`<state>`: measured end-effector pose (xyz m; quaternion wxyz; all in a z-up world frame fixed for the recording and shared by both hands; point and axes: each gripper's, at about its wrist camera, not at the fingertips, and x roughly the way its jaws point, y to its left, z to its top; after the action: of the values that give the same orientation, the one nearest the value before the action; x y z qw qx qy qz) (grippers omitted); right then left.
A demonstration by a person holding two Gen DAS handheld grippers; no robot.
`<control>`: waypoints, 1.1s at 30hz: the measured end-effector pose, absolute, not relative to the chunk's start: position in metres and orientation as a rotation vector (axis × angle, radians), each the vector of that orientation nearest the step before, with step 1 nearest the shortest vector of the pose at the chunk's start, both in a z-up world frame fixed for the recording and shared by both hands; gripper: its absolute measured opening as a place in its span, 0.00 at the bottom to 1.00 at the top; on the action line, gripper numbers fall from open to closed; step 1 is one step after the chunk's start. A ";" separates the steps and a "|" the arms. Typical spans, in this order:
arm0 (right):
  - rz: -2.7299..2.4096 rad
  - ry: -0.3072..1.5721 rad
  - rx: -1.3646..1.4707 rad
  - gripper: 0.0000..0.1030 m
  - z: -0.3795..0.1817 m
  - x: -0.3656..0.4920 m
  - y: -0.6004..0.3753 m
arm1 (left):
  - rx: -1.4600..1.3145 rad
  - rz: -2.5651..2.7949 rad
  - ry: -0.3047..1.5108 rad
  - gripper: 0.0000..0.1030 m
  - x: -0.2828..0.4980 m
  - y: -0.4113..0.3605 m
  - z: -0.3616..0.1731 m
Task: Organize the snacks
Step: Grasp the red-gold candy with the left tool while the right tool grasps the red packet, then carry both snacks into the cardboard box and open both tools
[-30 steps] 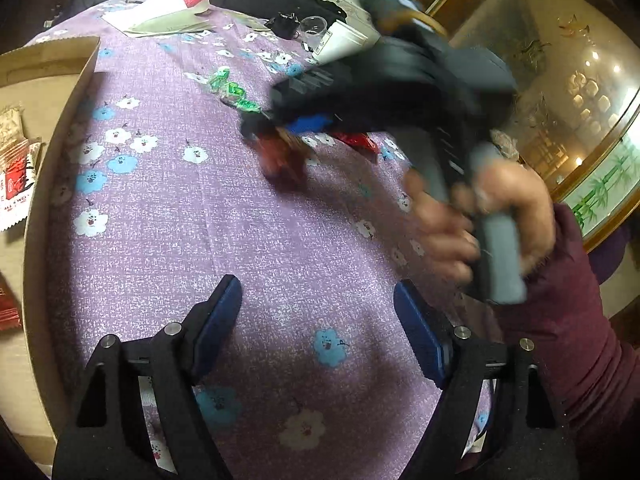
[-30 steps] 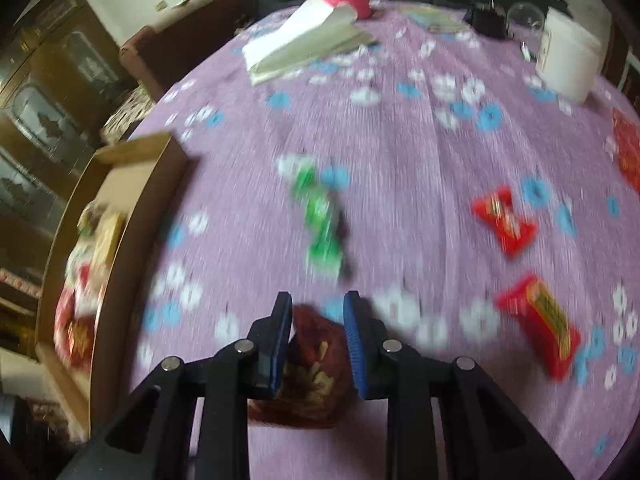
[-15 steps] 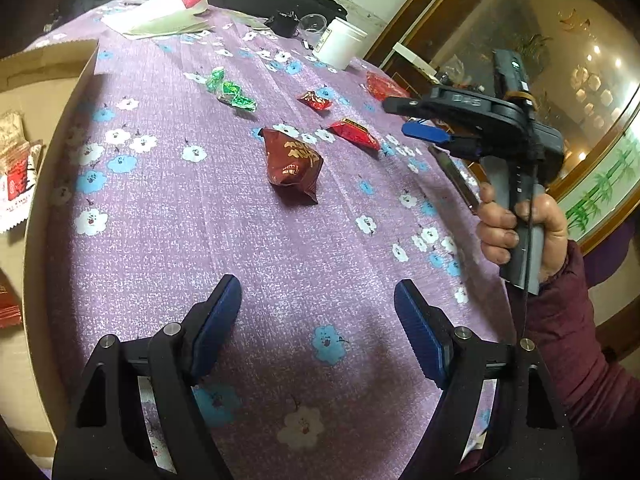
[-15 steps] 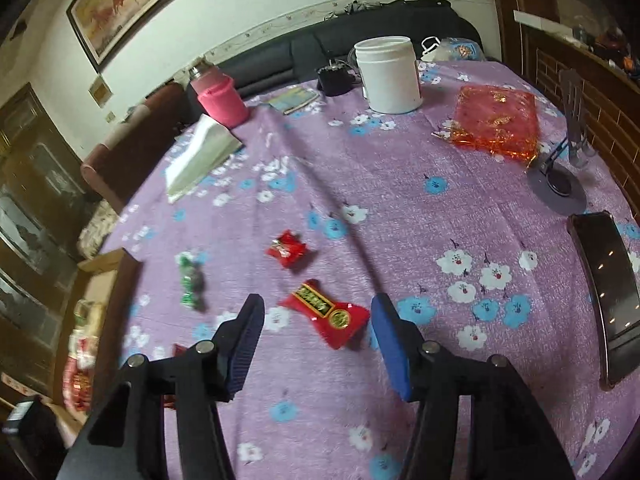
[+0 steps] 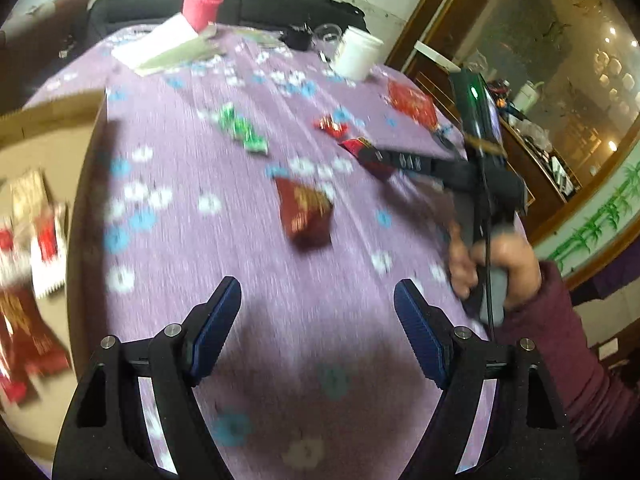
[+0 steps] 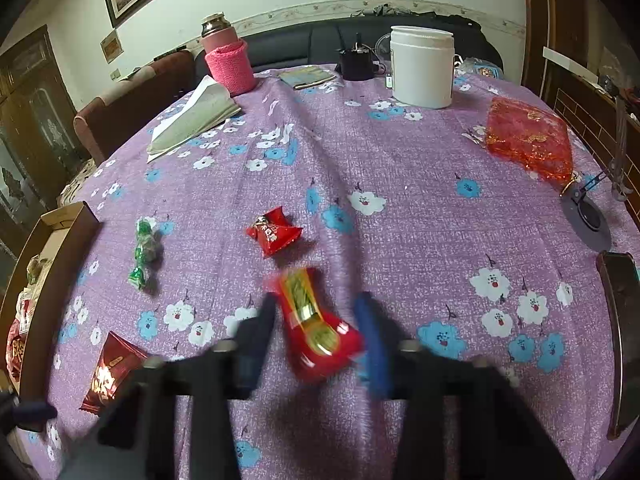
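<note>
My right gripper [image 6: 318, 340] is open with its blurred fingers on either side of a red and gold snack packet [image 6: 316, 330] on the purple flowered tablecloth [image 6: 400, 168]. A small red candy [image 6: 274, 231] and green candies [image 6: 144, 254] lie beyond it. A dark red snack bag [image 6: 110, 372] lies at the left; it also shows in the left wrist view [image 5: 305, 210]. My left gripper [image 5: 318, 328] is open and empty, low over the cloth in front of that bag. The right gripper [image 5: 376, 158] shows there, reaching over the red packet.
A cardboard box [image 5: 48, 128] with several snack packets stands at the table's left edge. At the back are a white jar [image 6: 422, 66], a pink-sleeved flask [image 6: 228, 60] and folded paper [image 6: 192, 120]. A red mesh pouch [image 6: 528, 138] and a dark phone [image 6: 620, 340] lie at the right.
My right gripper let go of the dark red bag, swung right and came down around the red and gold packet. My left gripper has moved slightly toward the dark red bag.
</note>
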<state>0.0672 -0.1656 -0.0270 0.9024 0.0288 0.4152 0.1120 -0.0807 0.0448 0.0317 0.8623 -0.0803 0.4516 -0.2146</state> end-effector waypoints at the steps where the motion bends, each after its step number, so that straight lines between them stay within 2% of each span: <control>1: 0.233 0.859 0.067 0.34 -0.027 0.067 -0.165 | -0.163 -0.449 0.946 0.77 -0.075 0.042 0.033; 13: 0.251 0.832 0.145 0.33 -0.017 0.051 -0.173 | -0.012 -0.391 0.957 0.76 -0.020 0.001 0.012; 14: 0.253 0.833 0.150 0.33 -0.017 0.052 -0.174 | -0.004 -0.389 0.957 0.67 -0.018 -0.001 0.009; 15: 0.254 0.832 0.152 0.33 -0.017 0.052 -0.174 | 0.003 -0.389 0.959 0.49 -0.016 -0.003 0.008; 17: 0.254 0.829 0.154 0.33 -0.016 0.052 -0.174 | 0.025 -0.377 0.971 0.36 -0.013 -0.007 0.003; 22: 0.259 0.827 0.160 0.33 -0.016 0.051 -0.175 | 0.013 -0.381 0.947 0.36 -0.017 -0.004 0.003; 27: 0.269 0.794 0.182 0.32 -0.011 0.047 -0.178 | -0.074 -0.394 0.899 0.36 -0.030 0.019 0.025; 28: 0.271 0.790 0.190 0.28 -0.011 0.047 -0.178 | -0.095 -0.394 0.880 0.36 -0.035 0.028 0.033; 33: 0.247 0.805 0.205 0.24 -0.018 0.047 -0.179 | -0.183 -0.364 0.812 0.36 -0.061 0.079 0.062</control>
<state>0.0472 -0.1789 -0.0179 0.9077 0.0992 0.3898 0.1197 -0.0605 0.0791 0.0616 0.8986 -0.0884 0.3923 -0.1756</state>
